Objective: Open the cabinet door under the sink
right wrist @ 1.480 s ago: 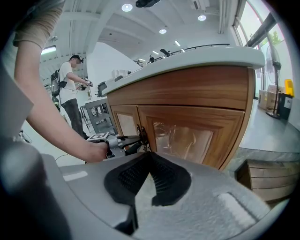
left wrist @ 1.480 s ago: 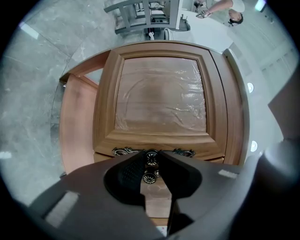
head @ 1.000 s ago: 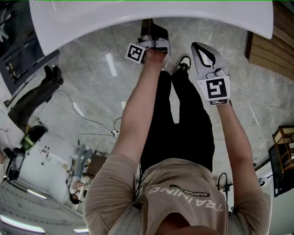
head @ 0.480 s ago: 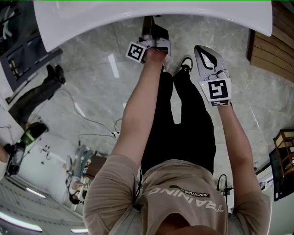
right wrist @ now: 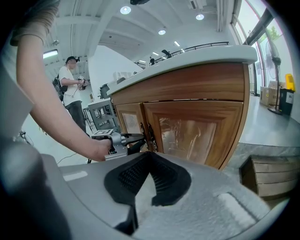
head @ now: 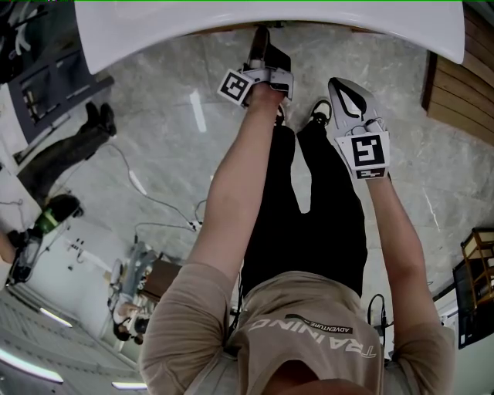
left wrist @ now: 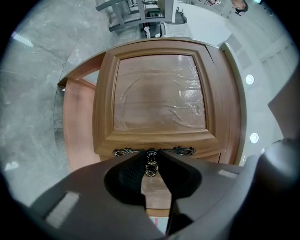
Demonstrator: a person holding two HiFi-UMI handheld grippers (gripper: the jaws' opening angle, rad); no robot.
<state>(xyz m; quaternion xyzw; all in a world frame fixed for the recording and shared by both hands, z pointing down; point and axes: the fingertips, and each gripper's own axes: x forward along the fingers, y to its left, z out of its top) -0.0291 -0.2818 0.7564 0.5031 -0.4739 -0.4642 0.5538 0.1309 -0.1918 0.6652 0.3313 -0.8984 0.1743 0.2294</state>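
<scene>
The wooden cabinet (right wrist: 187, 101) under the white sink counter (head: 270, 23) has two film-covered doors, and both look flush with its front. Dark ornate handles (right wrist: 148, 133) sit where the doors meet. My left gripper (left wrist: 151, 158) points level at the left door (left wrist: 159, 93), shut on that door's handle (left wrist: 151, 153). From the side, the left gripper (right wrist: 138, 138) touches the handles. In the head view it (head: 260, 46) reaches under the counter rim. My right gripper (right wrist: 149, 155) hangs back, right of the left one (head: 333, 82), shut and holding nothing.
A reddish plinth (left wrist: 79, 122) runs below the door. A slatted wooden crate (right wrist: 269, 176) stands right of the cabinet. A metal rack (right wrist: 101, 112) and a standing person (right wrist: 72, 89) are to its left. Cables (head: 154, 204) trail over the grey marble floor.
The head view has shifted a little. Both grippers keep about the same places by the cabinet, the left one still at the handle.
</scene>
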